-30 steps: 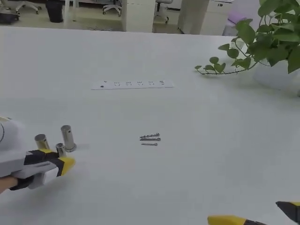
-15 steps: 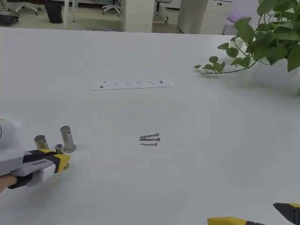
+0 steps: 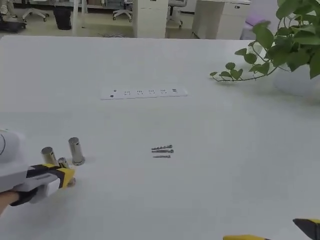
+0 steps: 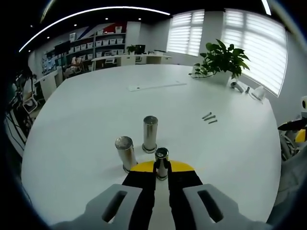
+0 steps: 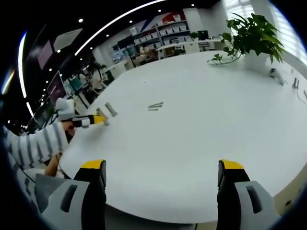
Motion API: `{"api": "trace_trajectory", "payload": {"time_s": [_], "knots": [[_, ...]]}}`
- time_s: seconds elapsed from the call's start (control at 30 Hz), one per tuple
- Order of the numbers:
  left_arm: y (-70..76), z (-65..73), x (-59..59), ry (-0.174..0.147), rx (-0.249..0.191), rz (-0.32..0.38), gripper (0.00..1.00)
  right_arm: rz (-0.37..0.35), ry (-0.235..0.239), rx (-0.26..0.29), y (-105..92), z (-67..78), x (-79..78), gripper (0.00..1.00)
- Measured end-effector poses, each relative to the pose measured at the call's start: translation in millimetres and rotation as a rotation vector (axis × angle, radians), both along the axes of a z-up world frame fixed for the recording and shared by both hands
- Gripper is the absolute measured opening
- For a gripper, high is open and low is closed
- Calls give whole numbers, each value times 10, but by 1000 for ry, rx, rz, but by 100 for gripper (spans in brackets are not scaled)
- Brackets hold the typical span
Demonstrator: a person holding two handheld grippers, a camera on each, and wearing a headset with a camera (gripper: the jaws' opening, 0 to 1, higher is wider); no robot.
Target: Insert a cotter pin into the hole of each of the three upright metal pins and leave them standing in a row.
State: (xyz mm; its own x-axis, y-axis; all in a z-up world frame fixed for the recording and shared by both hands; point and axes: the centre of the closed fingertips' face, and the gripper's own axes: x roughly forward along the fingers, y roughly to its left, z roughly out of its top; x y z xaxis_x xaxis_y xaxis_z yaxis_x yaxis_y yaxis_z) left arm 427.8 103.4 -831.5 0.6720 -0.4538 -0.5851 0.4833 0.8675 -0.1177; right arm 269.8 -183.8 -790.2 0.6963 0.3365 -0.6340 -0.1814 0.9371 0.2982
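White table (image 3: 215, 150): left tongs (image 4: 161, 171) half cover gripped pin (image 4: 161, 155).

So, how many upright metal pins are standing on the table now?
3. The tallest pin stands farthest from the left gripper, a mid-height pin beside it, and the shortest pin sits between that gripper's jaws. None seems hidden.
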Motion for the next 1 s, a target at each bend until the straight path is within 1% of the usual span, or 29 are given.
{"api": "trace_trajectory", "payload": {"time_s": [0.1, 0.17, 0.27, 0.3, 0.33, 0.37, 0.47, 0.53, 0.57, 0.6, 0.67, 0.73, 0.83, 1.0], "knots": [[25, 68, -24, 0, -13, 32, 7, 11, -1, 3, 19, -5, 0, 98], [45, 126, -53, -10, -15, 51, 7, 20, -2, 5, 37, -6, 2, 98], [54, 188, -111, -17, -13, 55, 7, 29, -7, 9, 56, 1, 10, 98], [82, 205, -150, -8, -9, 74, 7, 35, -12, 13, 69, 11, 17, 98], [99, 220, -172, -8, -7, 87, 7, 39, -14, 15, 77, 17, 19, 98], [111, 245, -220, -16, -3, 93, 7, 43, -17, 17, 78, 21, 26, 98], [127, 285, -329, -19, 1, 108, 7, 57, -22, 18, 91, 30, 30, 97], [134, 303, -404, -18, 4, 117, 7, 63, -23, 17, 95, 32, 29, 97], [143, 305, -435, -10, 3, 132, 7, 68, -23, 18, 95, 31, 29, 97], [135, 314, -483, -10, 2, 132, 7, 73, -23, 21, 98, 30, 27, 97], [133, 335, -539, -17, 0, 148, 7, 79, -23, 21, 102, 27, 26, 97], [120, 338, -583, -16, -5, 156, 7, 86, -23, 20, 107, 24, 22, 97], [102, 327, -646, 2, -15, 170, 7, 93, -26, 21, 108, 29, 22, 97], [67, 351, -716, -10, -16, 187, 7, 94, -30, 17, 94, 37, 13, 96]]}}
